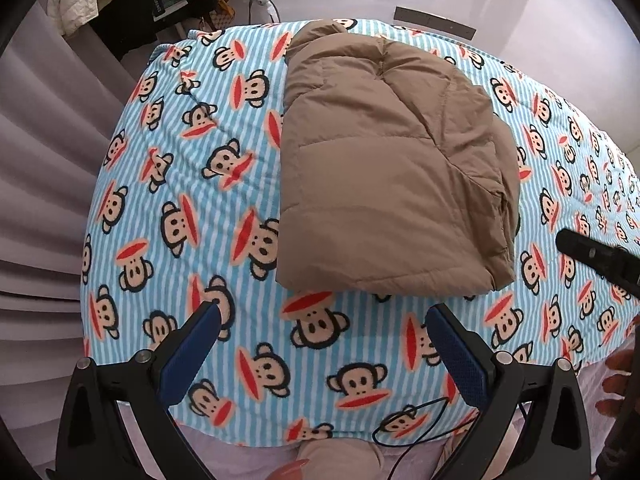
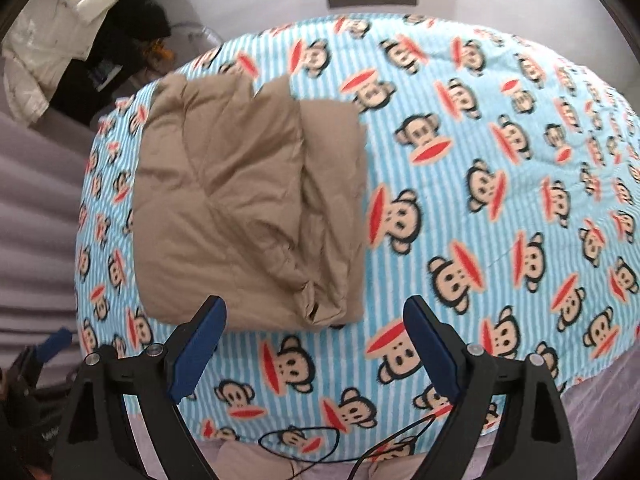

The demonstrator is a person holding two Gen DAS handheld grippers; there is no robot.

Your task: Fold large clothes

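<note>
Nearest in each wrist view, the left gripper (image 1: 322,312) and the right gripper (image 2: 316,304) hang with fingers spread wide and nothing between them, above the near edge of a bed covered by a blue-striped monkey-print blanket (image 1: 192,208). Beyond them the tan puffer jacket (image 1: 384,168) lies folded into a compact rectangle on the blanket. Farthest back, a white coat (image 2: 52,44) hangs by dark clothing.
</note>
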